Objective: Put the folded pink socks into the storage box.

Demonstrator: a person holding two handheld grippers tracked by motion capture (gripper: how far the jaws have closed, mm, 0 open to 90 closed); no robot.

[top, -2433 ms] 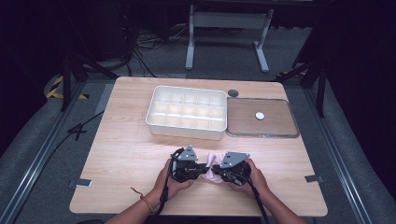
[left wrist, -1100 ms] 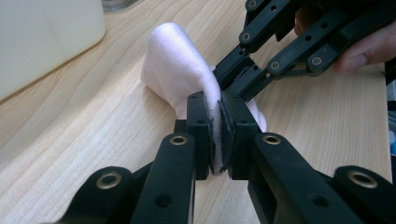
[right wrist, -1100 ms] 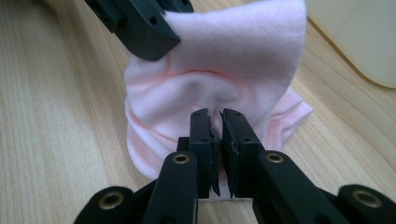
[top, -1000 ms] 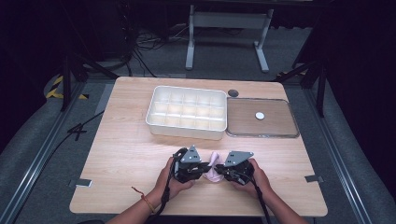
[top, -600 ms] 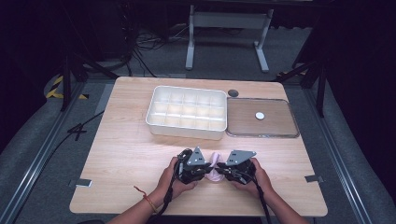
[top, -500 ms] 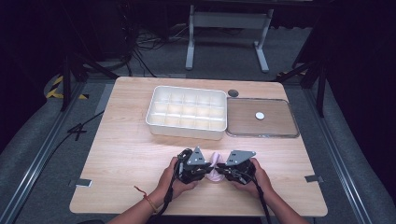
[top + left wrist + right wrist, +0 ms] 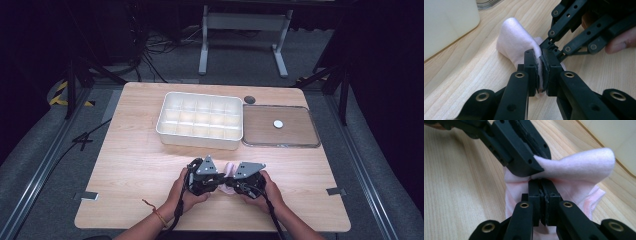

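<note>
The pink sock (image 7: pixel 228 171) lay low in the middle of the high view, on the wooden table (image 7: pixel 130 170). The left gripper (image 7: pixel 540 67) pinched it tight. The right gripper (image 7: pixel 543 188) had just squeezed shut on it too.

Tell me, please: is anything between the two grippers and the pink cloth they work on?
Nothing visible. The left gripper and right gripper are both shut directly on the pink cloth, with only table around it.
</note>
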